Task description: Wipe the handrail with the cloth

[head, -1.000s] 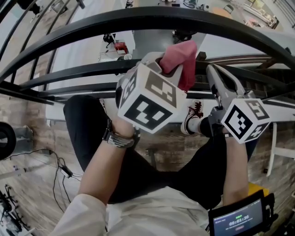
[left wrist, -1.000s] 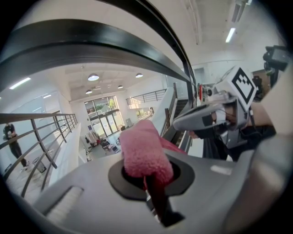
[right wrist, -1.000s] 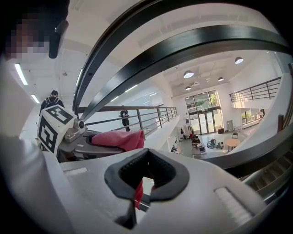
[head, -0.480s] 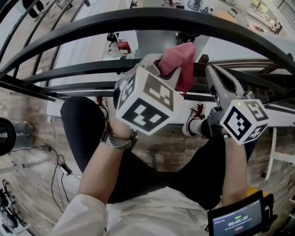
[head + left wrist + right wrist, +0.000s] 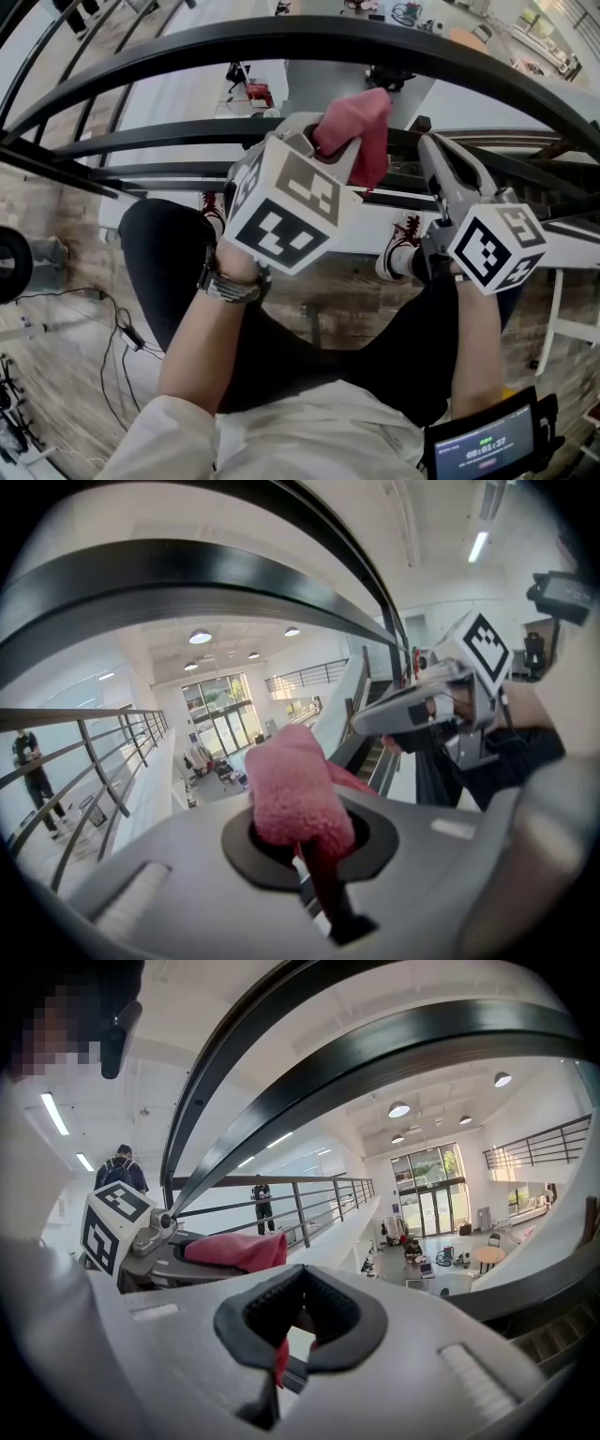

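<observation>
Nearest, my left gripper was clamped on the pink, fleecy cloth, a grip only its own view showed plainly. My right gripper had its jaws drawn narrow, holding nothing. The head view alone showed the cloth bunched, one end drooping, just under the black handrail. Beyond, the right gripper view caught a person at a far railing.

Left gripper clamps pink cloth below handrail.
</observation>
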`<state>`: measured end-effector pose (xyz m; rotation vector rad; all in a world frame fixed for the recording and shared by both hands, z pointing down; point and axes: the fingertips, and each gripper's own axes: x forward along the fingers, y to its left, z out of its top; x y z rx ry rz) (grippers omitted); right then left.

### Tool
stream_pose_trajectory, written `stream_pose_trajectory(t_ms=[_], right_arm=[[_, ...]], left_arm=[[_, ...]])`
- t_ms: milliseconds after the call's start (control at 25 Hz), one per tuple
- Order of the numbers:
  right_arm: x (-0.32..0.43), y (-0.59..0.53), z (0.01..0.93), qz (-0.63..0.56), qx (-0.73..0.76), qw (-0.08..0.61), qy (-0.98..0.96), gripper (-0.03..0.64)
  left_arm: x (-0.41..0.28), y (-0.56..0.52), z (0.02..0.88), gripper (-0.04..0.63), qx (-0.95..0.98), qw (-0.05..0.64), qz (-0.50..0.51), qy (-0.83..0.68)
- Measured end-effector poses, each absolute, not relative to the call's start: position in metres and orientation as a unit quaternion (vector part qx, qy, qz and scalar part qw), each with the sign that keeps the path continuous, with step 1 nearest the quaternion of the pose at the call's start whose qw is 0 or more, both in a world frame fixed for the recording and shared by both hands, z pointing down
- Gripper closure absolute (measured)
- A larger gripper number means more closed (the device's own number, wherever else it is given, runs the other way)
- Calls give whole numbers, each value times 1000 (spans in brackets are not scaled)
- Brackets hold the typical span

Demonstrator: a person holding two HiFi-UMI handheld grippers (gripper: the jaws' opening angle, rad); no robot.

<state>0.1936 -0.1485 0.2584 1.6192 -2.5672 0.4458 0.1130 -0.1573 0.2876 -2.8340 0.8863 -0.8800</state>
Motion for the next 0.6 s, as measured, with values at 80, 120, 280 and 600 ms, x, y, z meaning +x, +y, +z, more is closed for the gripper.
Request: stream_pose_trajectory(t_ms=[80, 120, 280, 600], right_arm=[[191, -149, 258, 145, 524, 37, -838, 615], [189, -149, 257, 145, 522, 37, -839, 615], [183, -149, 256, 144, 515, 38, -844, 615], [178, -150, 254, 141, 507, 42, -849, 614]], left_arm=[[110, -156, 288, 566, -915, 18, -282, 289], [109, -156, 287, 566, -915, 19, -281, 290], [103, -154, 284, 566, -914, 23, -280, 292], [91, -157, 282, 566, -913, 8, -270, 307]])
